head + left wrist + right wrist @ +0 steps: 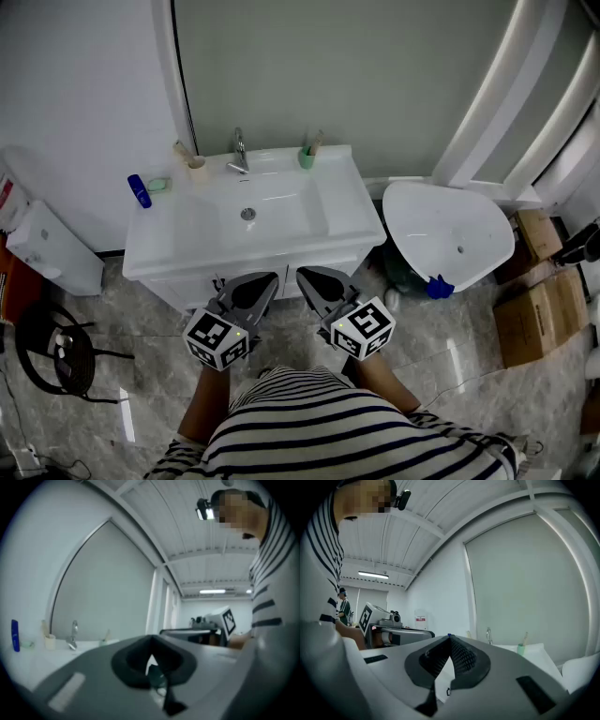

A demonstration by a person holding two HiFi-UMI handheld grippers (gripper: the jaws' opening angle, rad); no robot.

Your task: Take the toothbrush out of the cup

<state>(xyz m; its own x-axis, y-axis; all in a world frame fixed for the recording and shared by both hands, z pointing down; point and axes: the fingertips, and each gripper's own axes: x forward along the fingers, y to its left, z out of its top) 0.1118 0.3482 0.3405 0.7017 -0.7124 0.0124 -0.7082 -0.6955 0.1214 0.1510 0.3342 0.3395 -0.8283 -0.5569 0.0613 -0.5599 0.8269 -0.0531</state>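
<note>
Two cups stand at the back of the white sink (281, 220). A cream cup (196, 169) left of the faucet (239, 152) holds a toothbrush (182, 150). A green cup (307, 158) to the right holds another toothbrush (316, 142). My left gripper (266, 279) and right gripper (308, 275) are side by side, level, at the vanity's front edge, both shut and empty, far from the cups. The left gripper view shows its shut gripper (151, 639) and the cream cup (49, 642). The right gripper view shows its shut gripper (450, 637) and the green cup (520, 649).
A blue bottle (139, 191) and a soap dish (159, 185) lie on the sink's left corner. A white toilet (448, 234) stands to the right, with cardboard boxes (530, 319) beyond. A black chair (52, 349) and a white container (54, 251) are on the left.
</note>
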